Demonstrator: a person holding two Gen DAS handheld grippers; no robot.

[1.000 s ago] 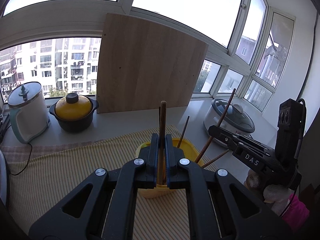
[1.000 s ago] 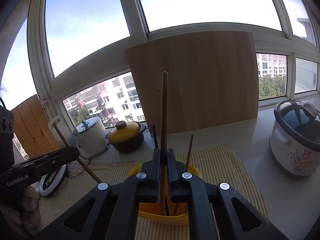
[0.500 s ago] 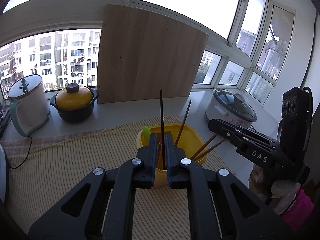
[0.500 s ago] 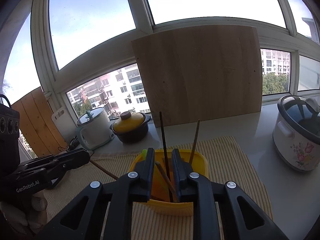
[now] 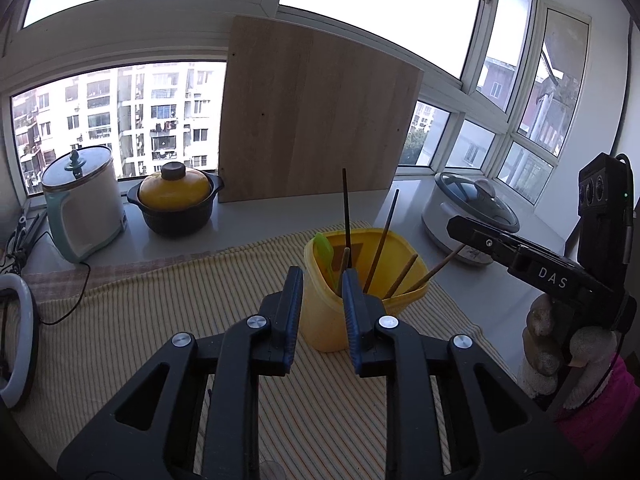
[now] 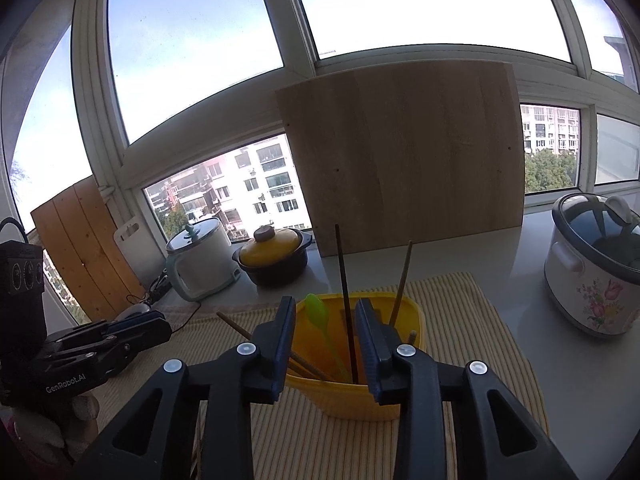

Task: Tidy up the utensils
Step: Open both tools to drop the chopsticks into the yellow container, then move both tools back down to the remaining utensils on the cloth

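A yellow container (image 5: 332, 328) stands on the striped cloth and holds several chopsticks and a green spoon (image 5: 323, 248). A dark chopstick (image 5: 346, 208) stands tallest in it, and brown chopsticks (image 5: 384, 236) lean to the right. My left gripper (image 5: 322, 276) hangs just in front of the container, its jaws opening with nothing between the pads. From the right wrist, the same container (image 6: 352, 400), dark chopstick (image 6: 344, 280) and green spoon (image 6: 316, 312) show beyond my right gripper (image 6: 325, 304). Its jaws are opening too, and grip nothing. Each gripper appears in the other's view, the right (image 5: 454, 226) and the left (image 6: 160, 326).
A large wooden board (image 5: 312, 120) leans on the window behind. A black pot with a yellow lid (image 5: 176, 204) and a white kettle (image 5: 80, 200) stand at the back left. A flowered rice cooker (image 6: 592, 272) sits right. The striped cloth (image 5: 160, 312) covers the counter.
A second ago each gripper was shut on an upright chopstick over the container. Both jaws have opened, the chopsticks now sit in the container, and both grippers have drawn back.
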